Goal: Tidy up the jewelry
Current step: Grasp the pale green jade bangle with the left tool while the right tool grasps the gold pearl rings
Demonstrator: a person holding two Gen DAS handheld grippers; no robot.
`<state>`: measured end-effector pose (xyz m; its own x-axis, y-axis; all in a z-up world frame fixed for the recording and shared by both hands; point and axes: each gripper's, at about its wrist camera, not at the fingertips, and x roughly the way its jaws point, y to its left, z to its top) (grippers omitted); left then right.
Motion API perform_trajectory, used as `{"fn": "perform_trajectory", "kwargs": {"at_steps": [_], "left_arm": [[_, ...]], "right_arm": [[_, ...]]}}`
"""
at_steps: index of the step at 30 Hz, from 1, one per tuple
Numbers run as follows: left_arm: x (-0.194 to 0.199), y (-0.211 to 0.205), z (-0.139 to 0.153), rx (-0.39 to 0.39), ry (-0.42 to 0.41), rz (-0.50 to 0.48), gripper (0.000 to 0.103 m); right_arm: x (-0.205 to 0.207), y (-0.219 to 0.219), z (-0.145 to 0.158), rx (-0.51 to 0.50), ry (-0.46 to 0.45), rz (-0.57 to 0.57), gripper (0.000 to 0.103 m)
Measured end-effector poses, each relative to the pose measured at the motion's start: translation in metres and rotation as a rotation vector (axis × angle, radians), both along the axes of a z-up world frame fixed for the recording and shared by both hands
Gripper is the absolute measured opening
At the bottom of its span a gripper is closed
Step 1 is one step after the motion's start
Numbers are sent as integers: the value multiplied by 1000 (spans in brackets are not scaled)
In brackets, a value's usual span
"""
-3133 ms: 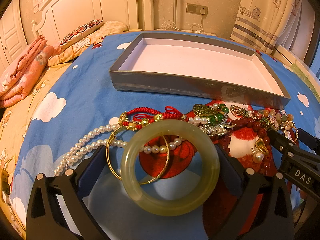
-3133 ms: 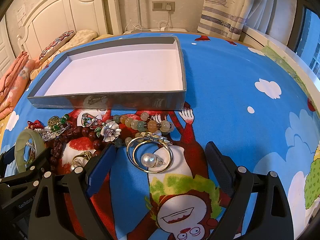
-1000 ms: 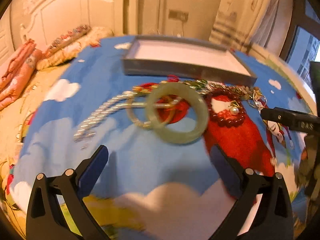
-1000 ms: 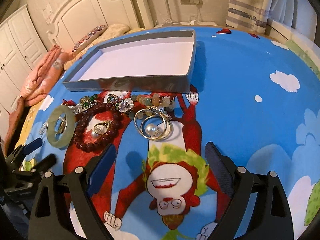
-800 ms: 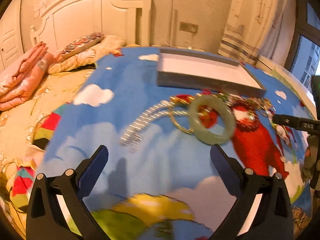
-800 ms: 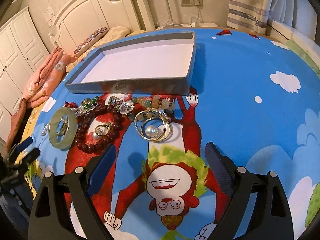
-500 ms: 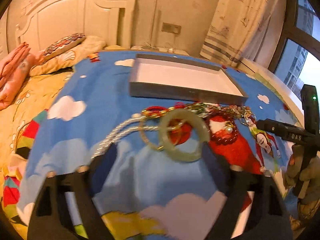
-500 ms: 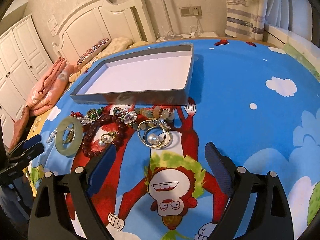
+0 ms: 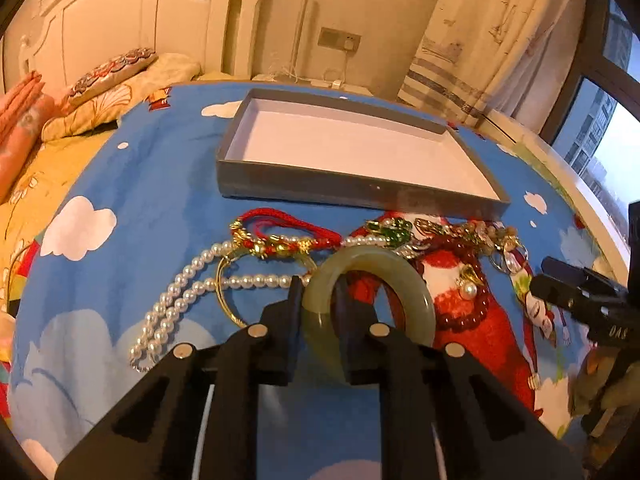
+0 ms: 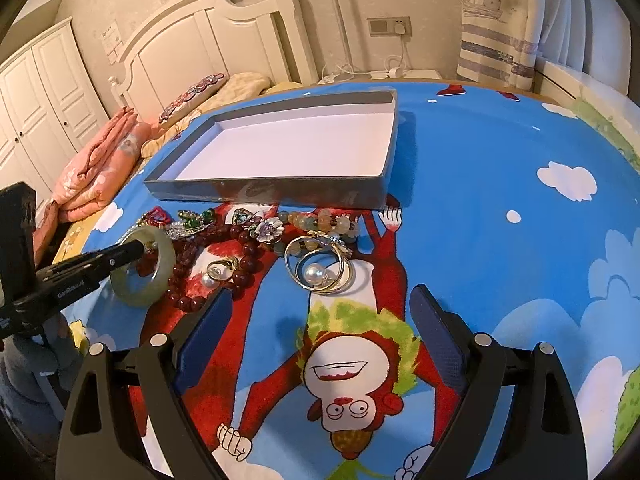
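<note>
A pale green jade bangle (image 9: 416, 300) lies on the blue cartoon bedspread, over a pearl necklace (image 9: 180, 292) and a thin gold bangle (image 9: 222, 300). My left gripper (image 9: 318, 284) straddles the bangle's left rim, one finger inside the ring and one outside; its jaws are closing and the pads press on the rim. From the right wrist view the bangle (image 10: 160, 276) looks tilted, with the left gripper (image 10: 136, 248) on it. My right gripper (image 10: 320, 296) hangs open just short of gold rings with a pearl (image 10: 320, 268). The grey tray (image 9: 360, 192) holds nothing.
Between bangle and tray lie a red cord bracelet (image 9: 288, 224), green and mixed beads, and a dark red bead bracelet (image 10: 240, 256) around a pearl ring (image 10: 218, 270). Pillows and a folded pink blanket (image 10: 100, 168) sit far left by the headboard. The bed's edge runs along the right.
My left gripper has come forward onto the jade bangle and its jaws have gone from wide open to closed around the rim. The right gripper has stayed where it was, open.
</note>
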<state>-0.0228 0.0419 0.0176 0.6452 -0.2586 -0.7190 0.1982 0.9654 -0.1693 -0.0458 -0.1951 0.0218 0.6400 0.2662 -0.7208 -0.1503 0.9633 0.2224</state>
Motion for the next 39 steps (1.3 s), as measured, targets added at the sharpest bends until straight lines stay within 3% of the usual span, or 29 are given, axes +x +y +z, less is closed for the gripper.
{"fn": "perform_trajectory", "kwargs": {"at_steps": [5, 8, 16, 24, 26, 28, 39], "left_arm": [[-21, 4, 7, -53, -40, -11, 15], [-34, 9, 14, -86, -62, -5, 15], [-54, 9, 24, -70, -99, -10, 15], [-61, 4, 29, -74, -122, -27, 15], [-62, 3, 30, -79, -128, -30, 15], [-63, 2, 31, -82, -135, -35, 15], [-64, -5, 47, -68, -177, -50, 15]], "right_arm": [[0, -7, 0, 39, 0, -6, 86], [4, -10, 1, 45, 11, -8, 79], [18, 6, 6, -53, 12, 15, 64], [34, 22, -9, -132, 61, 28, 61], [34, 22, -10, -136, 56, 29, 55], [34, 20, -9, -122, 50, 37, 41], [13, 2, 11, -4, -46, 69, 41]]}}
